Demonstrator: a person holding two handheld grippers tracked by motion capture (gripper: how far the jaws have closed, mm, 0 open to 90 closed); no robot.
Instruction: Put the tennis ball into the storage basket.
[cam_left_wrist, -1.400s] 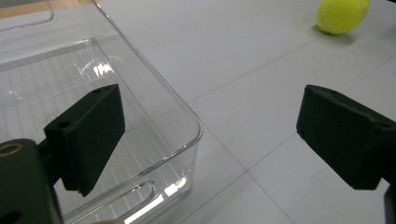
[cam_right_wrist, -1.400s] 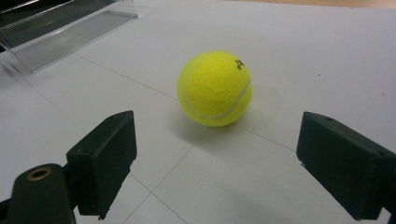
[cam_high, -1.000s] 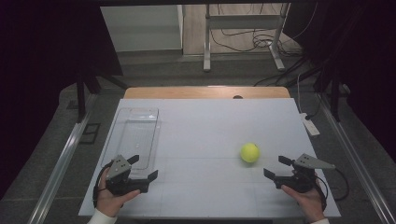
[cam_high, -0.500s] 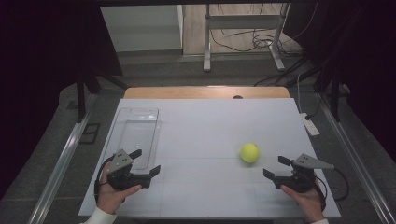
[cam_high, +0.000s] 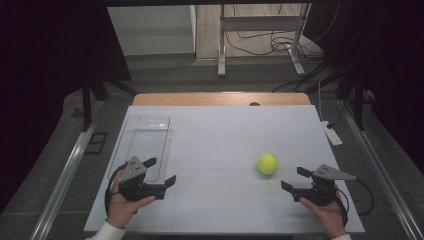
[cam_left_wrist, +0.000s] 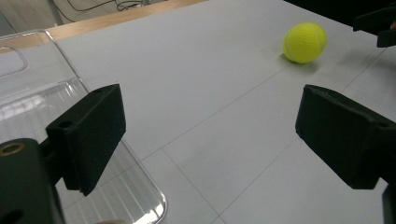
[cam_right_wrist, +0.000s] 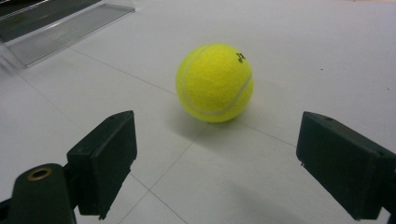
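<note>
The high view looks forward and down over the whole white table (cam_high: 220, 135). Each gripper view rides low, close to the tabletop, looking between its own jaws. All three share the tennis ball (cam_high: 267, 163) (cam_left_wrist: 304, 42) (cam_right_wrist: 215, 83) (upper right of the left gripper view, centre of the right).

Left gripper (cam_high: 161, 172) farther forward and inward beside tray (cam_high: 146, 131)

This looks like a lab or test room. A plain white table (cam_high: 220, 135) stands on a grey floor (cam_high: 160, 75), hemmed by dark curtains (cam_high: 50, 45) at 9 and 3 o'clock. At 12 o'clock a metal stand (cam_high: 260, 35) rises among loose cables (cam_high: 260, 47); a power strip (cam_high: 332, 133) lies at 2 o'clock.
</note>
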